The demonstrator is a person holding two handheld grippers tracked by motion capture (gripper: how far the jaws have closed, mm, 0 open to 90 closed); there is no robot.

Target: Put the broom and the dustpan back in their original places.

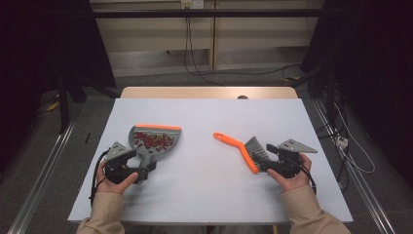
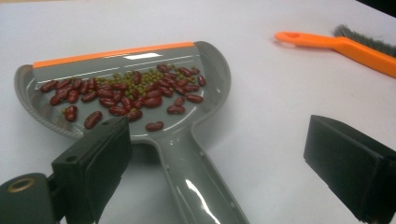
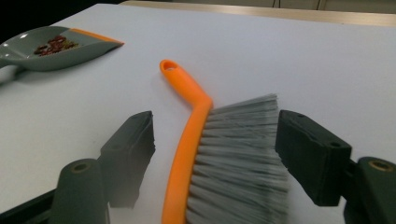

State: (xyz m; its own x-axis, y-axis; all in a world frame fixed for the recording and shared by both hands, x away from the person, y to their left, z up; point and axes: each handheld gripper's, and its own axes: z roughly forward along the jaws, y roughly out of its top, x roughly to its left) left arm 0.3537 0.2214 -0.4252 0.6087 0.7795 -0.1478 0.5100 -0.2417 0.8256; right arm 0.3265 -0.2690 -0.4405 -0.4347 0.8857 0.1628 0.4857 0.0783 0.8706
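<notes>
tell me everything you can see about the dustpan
The dustpan is grey glossy plastic with an orange strip along its front lip. It lies flat on the white table, handle toward the person, running between the open jaws of the left gripper. Red beans and small green ones lie in its tray.

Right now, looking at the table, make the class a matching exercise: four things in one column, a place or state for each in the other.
Things:
1. beans
2. dustpan
3. brush
4. right tool

Descriptions:
A. grey, orange front lip
B. open around the brush head
C. lying in the dustpan
D. orange handle, grey bristles

Pairs: 1-C, 2-A, 3-D, 4-B
</notes>
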